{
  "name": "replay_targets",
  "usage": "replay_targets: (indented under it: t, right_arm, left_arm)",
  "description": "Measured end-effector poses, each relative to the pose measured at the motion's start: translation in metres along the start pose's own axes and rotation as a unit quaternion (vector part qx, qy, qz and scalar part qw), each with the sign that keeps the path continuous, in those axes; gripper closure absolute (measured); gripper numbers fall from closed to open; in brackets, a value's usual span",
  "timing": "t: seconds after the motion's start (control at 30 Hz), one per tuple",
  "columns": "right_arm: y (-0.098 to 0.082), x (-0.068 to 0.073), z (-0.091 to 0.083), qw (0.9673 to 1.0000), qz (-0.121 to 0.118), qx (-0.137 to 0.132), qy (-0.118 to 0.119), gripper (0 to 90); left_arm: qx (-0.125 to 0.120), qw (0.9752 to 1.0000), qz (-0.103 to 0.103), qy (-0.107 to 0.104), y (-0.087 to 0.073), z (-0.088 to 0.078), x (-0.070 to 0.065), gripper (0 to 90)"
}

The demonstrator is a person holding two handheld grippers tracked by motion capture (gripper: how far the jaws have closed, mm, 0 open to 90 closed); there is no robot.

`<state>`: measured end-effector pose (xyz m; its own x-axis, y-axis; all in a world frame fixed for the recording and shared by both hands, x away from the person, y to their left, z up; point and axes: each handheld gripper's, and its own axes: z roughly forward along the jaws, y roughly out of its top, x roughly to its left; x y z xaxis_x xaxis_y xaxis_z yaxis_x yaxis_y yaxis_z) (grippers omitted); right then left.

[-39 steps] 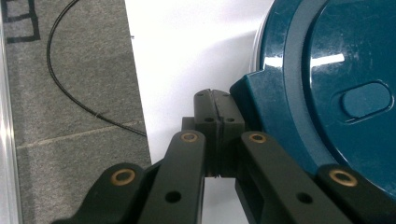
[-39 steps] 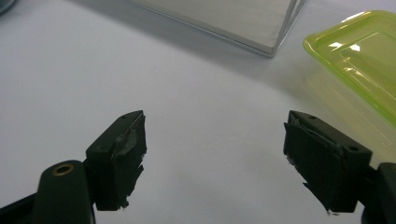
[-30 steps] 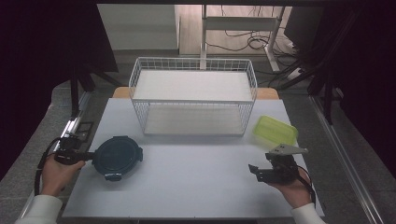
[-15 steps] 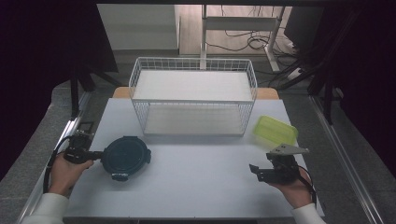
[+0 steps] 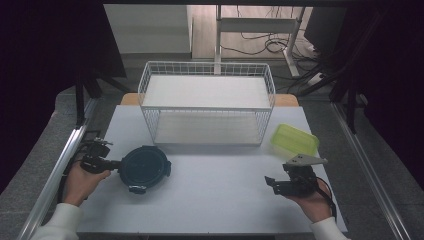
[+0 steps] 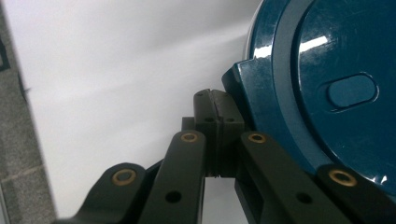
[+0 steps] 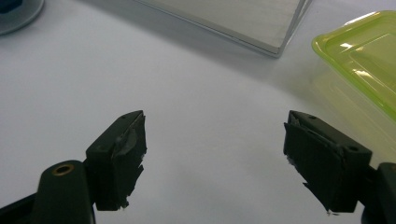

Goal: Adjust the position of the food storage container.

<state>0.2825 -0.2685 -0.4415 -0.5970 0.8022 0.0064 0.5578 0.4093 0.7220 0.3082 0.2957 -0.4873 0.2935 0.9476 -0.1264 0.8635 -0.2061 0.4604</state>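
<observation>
a glossy dark teal round container (image 5: 144, 168) sits before the wire basket (image 5: 207, 105), left gripper (image 6: 215, 114) pressed together beside it, right gripper (image 7: 215, 154) spread.

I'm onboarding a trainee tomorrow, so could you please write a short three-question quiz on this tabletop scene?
1. True or false: the right gripper has its jaws spread apart over bare table.
2. Multiple choice: the left gripper is (A) open above the wire basket, (B) closed at the edge of the dark blue round container, (C) holding the green container.
3. Fill in: the green container sits on the table to the ____ of the wire basket, as the high view shows it.

Key: 1 true; 2 B; 3 right.
</observation>
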Motion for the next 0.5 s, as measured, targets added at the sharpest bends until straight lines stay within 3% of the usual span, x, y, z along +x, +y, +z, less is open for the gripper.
replay_targets:
  t: [0.5]
  right_arm:
    - [0.0,-0.002,-0.002,1.0,0.0,-0.002,-0.002,20.8]
  left_arm:
    - [0.007,0.9986,0.049,-0.02,0.017,0.014,-0.045,90.0]
